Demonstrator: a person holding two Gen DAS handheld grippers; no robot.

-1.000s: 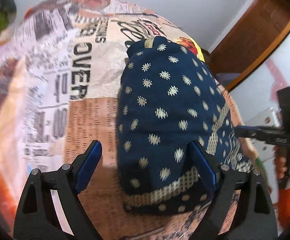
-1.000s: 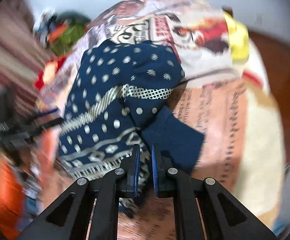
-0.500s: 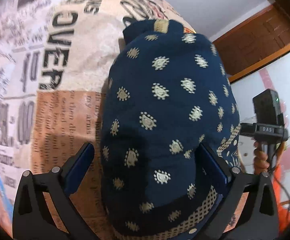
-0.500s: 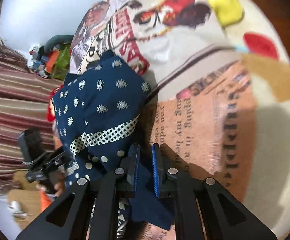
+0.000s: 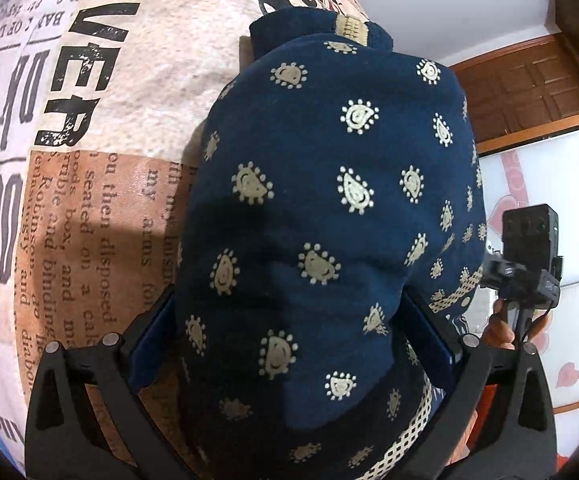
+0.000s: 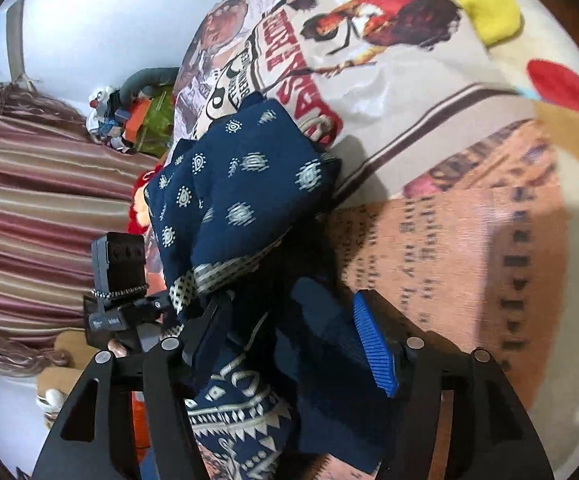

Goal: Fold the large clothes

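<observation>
While both cameras look down on one navy garment, the notes run view by view, with the garment as the landmark.

Left wrist view, garment: navy garment [image 5: 321, 216] with cream paisley dots, folded into a thick mound on the printed bedspread [image 5: 89, 128]; a cream checked band runs along its lower right edge.
Left wrist view, left gripper: left gripper [image 5: 289, 344] spread wide, one blue pad on each side of the mound's near end; the fingers straddle the cloth and neither pad visibly pinches it.
Left wrist view, other tool: right gripper [image 5: 525, 272], seen only as its camera and body at the garment's right edge with a hand under it; how its jaws stand cannot be told from here.
Left wrist view, background: wooden door [image 5: 529, 92] beyond the garment, to the upper right.

Right wrist view, garment: the same garment [image 6: 249, 200] bunched left of centre, a patterned hem trailing toward the camera.
Right wrist view, right gripper: right gripper [image 6: 289, 344] wide apart, a flap of navy cloth lying loose between the fingers, not clamped.
Right wrist view, other tool: the left gripper's body just left of the garment.
Right wrist view, background: striped curtain [image 6: 41, 216] farther left of the garment; yellow cushion [image 6: 485, 4] well beyond it.
</observation>
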